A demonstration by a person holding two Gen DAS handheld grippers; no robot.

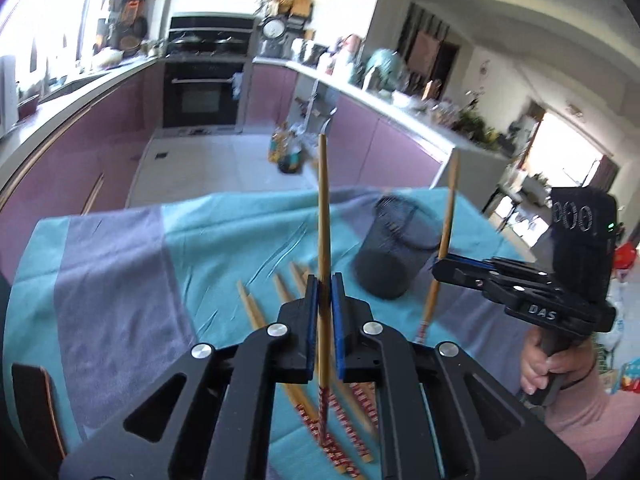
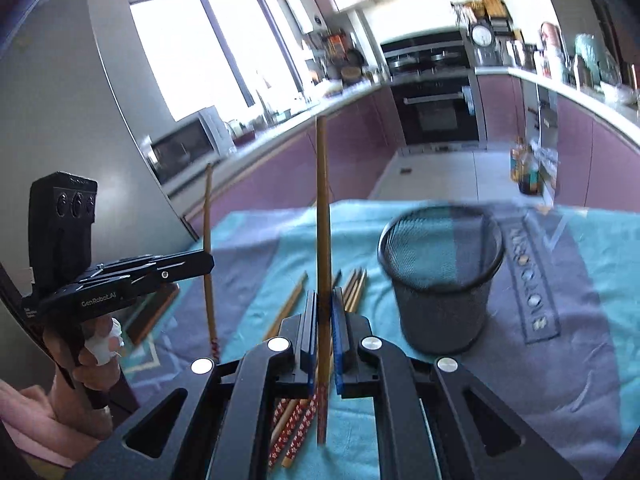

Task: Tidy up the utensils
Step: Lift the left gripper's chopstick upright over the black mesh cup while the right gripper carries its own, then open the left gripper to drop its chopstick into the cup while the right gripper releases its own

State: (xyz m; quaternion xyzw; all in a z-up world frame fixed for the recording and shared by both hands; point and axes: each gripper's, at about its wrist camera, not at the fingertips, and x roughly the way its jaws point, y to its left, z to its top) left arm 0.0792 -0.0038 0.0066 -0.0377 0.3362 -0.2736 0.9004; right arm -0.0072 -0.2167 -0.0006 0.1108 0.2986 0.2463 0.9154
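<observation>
My left gripper is shut on a wooden chopstick and holds it upright above the table. My right gripper is shut on another chopstick, also upright. Each gripper shows in the other's view: the right one at the right, the left one at the left. A black mesh cup stands upright and empty on the cloth, right of both grippers; it also shows in the left wrist view. Several chopsticks with red patterned ends lie on the cloth below the grippers, also in the right wrist view.
A teal and grey cloth covers the table. A dark flat object lies at the table's left edge. Beyond are purple cabinets, an oven and a cluttered counter.
</observation>
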